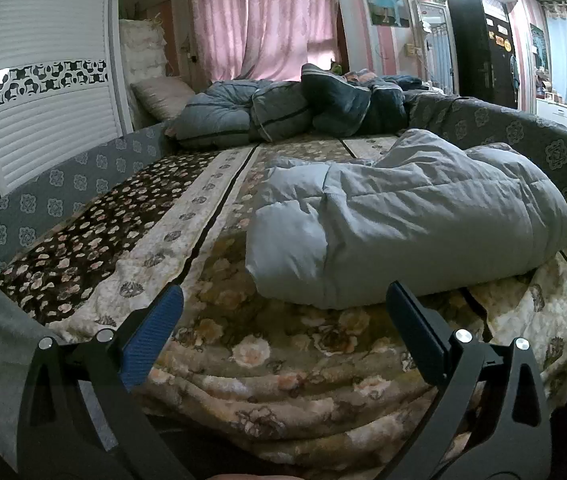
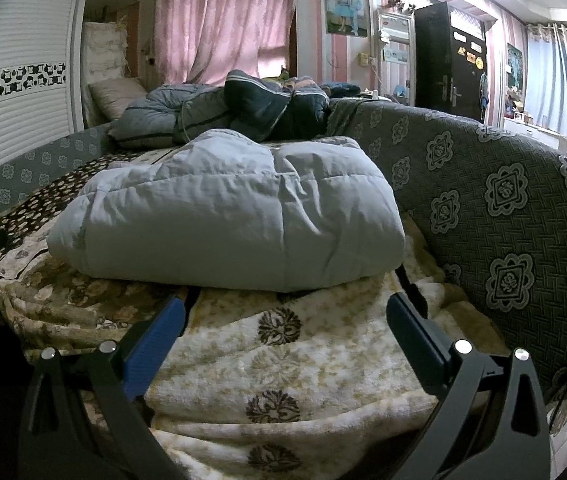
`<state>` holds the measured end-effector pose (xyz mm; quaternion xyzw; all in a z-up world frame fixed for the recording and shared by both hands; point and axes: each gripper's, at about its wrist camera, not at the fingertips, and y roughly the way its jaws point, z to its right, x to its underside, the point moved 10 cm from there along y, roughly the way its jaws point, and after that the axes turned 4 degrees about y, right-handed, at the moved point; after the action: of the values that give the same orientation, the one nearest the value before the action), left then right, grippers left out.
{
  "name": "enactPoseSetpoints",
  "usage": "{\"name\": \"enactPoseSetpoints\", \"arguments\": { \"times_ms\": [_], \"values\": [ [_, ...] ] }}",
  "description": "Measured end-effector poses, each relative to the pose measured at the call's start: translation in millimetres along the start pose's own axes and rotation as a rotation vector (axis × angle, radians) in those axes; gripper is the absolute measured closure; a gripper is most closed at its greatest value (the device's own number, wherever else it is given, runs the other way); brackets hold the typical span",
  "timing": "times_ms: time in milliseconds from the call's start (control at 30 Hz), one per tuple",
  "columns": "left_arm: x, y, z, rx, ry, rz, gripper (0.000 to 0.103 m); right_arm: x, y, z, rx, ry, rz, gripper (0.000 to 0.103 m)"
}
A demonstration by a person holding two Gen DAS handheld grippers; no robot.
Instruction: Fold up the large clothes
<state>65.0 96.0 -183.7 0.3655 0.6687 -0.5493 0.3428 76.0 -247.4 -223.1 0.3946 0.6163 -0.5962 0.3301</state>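
A pale grey puffy padded garment (image 1: pixel 407 220) lies folded into a thick bundle on the floral blanket (image 1: pixel 243 344) of the bed. It also shows in the right wrist view (image 2: pixel 227 216), just beyond the fingers. My left gripper (image 1: pixel 283 320) is open and empty, a little short of the bundle's near left corner. My right gripper (image 2: pixel 285 324) is open and empty, over the cream blanket (image 2: pixel 283 360) in front of the bundle's near edge.
A pile of dark blue and grey quilts (image 1: pixel 283 112) and a pillow (image 1: pixel 163 96) sit at the far end of the bed. A grey patterned bed rail (image 2: pixel 503 208) runs along the right side. A white wardrobe (image 1: pixel 43 92) stands on the left.
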Motion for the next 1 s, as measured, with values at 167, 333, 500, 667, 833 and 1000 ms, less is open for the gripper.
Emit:
{"name": "enactPoseSetpoints", "arguments": {
  "times_ms": [167, 333, 500, 667, 833, 1000],
  "values": [
    [-3, -2, 0, -0.005, 0.005, 0.005, 0.003, 0, 1, 1, -0.002, -0.001, 0.001, 0.002],
    [-7, 0, -3, -0.012, -0.002, 0.007, 0.003, 0, 0, 1, 0.000, -0.002, 0.001, 0.002],
    [-10, 0, -3, -0.016, -0.002, 0.011, 0.003, -1, 0, 1, 0.000, 0.002, 0.006, 0.002],
    [-14, -2, -3, -0.022, 0.000, 0.015, 0.003, -3, -2, 2, 0.001, 0.004, 0.011, 0.002],
    [-11, -1, -7, -0.033, 0.016, 0.026, 0.003, -3, -3, 0, 0.001, -0.001, 0.006, 0.002],
    [-2, 10, -13, -0.035, 0.009, 0.000, 0.003, -1, 3, 0, 0.022, -0.007, -0.017, 0.002]
  ]
}}
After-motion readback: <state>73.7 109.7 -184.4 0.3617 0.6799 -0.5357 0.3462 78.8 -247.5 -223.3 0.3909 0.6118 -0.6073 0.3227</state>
